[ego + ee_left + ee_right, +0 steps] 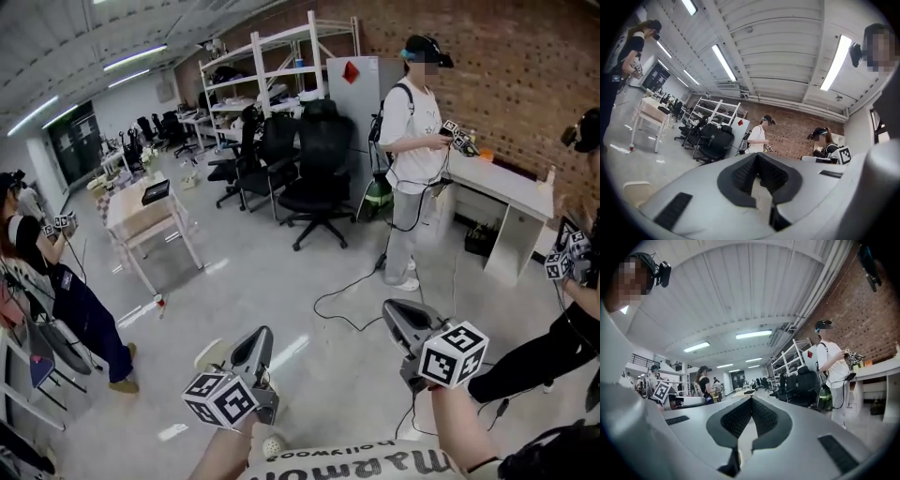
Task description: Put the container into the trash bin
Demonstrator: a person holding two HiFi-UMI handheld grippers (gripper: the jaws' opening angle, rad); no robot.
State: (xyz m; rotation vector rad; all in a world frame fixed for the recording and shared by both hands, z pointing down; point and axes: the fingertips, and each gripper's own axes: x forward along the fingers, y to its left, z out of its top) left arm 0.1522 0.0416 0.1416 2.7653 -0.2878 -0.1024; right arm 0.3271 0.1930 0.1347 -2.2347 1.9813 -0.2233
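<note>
Left gripper (255, 345) at 7 o'clock, right gripper (401, 317) at 5 o'clock, both aimed forward, jaws closed tip-to-tip, empty.

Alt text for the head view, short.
The left gripper and right gripper hover shut and empty over a concrete floor. Ahead, a person in a white shirt stands by a white desk, black office chairs beside. No container or trash bin shows.

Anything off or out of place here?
Nothing spilled or damaged. The left gripper and right gripper are shut and empty. Only oddity: a loose cable snaking across the floor.
</note>
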